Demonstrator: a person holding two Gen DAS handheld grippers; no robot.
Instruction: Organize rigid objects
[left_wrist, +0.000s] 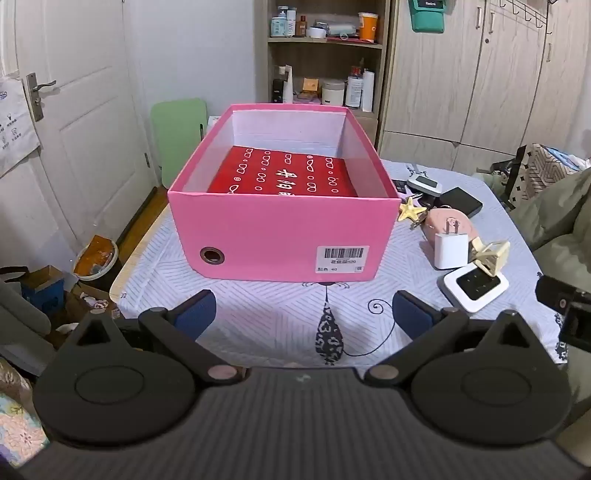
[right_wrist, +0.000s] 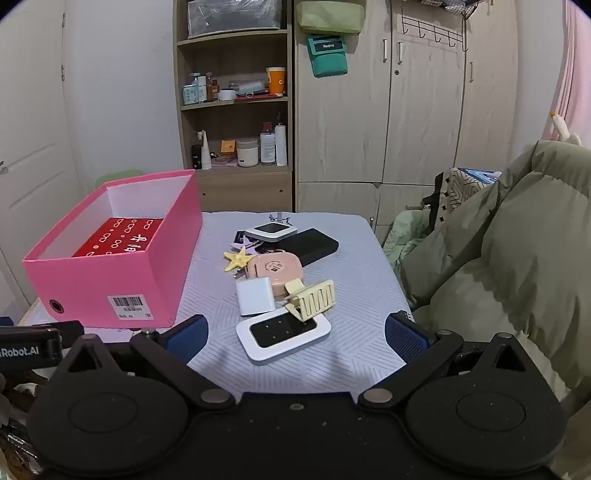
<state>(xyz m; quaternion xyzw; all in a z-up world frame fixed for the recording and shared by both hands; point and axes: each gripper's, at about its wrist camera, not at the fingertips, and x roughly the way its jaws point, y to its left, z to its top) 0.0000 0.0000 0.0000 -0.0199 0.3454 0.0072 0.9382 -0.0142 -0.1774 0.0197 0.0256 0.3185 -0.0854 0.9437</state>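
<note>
Right gripper (right_wrist: 295, 332): held low and level over the near edge of the table (right_wrist: 351, 354), jaws spread wide, nothing between them. Blue pads (right_wrist: 188, 336) flank bare cloth just short of the white device (right_wrist: 283, 335).

Left gripper (left_wrist: 303, 314): same low, level pose, jaws spread and empty, facing the short front wall of the pink box (left_wrist: 280, 240). A strip of bare cloth lies between pads and box.

Pink box: open-topped, on the left part of the table, barcode label on the front wall. One red pack (left_wrist: 284, 173) lies flat on its floor; the rest of the interior is free.

Loose items, clustered just right of the box:
- white device, nearest the right gripper, dark screen up;
- yellow hair claw (right_wrist: 312, 299), resting on the device's far edge;
- white charger (right_wrist: 255, 297), touching the claw's left side;
- pink case (right_wrist: 275, 271), behind the charger;
- yellow starfish (right_wrist: 238, 259), left of the case, near the box's right wall;
- black power bank (right_wrist: 308, 243) and a second white device (right_wrist: 271, 230), farthest back.

Right table edge: green jacket (right_wrist: 498, 258) crowds it. Open cloth remains at the far right corner and along the near edge.
</note>
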